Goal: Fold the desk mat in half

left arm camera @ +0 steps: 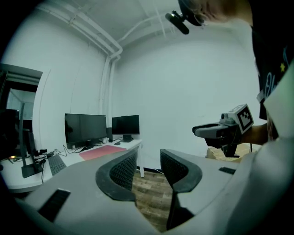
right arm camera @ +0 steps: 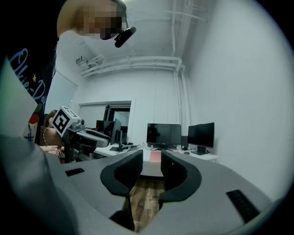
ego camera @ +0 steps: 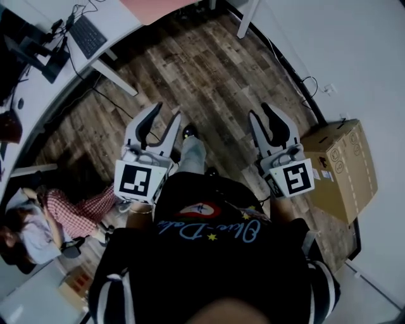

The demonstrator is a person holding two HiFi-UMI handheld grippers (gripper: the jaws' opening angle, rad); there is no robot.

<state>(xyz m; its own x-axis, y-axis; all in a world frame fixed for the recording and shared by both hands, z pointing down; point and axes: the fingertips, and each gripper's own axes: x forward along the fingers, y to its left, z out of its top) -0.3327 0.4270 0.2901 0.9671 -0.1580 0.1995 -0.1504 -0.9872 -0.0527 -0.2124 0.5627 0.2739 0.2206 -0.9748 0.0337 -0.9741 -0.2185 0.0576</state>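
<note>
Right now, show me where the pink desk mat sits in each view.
Head view: mat at the top edge.
Left gripper view: mat left of centre, before the monitors.
Right gripper view: mat at centre, far beyond the gap between the fingers.
Shared landmark: the white desk under it.

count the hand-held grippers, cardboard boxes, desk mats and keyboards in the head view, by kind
white hand-held grippers: 2 (left hand-held gripper, right hand-held gripper)
brown cardboard box: 1
flat pink desk mat: 1
black computer keyboard: 1
total: 5
</note>
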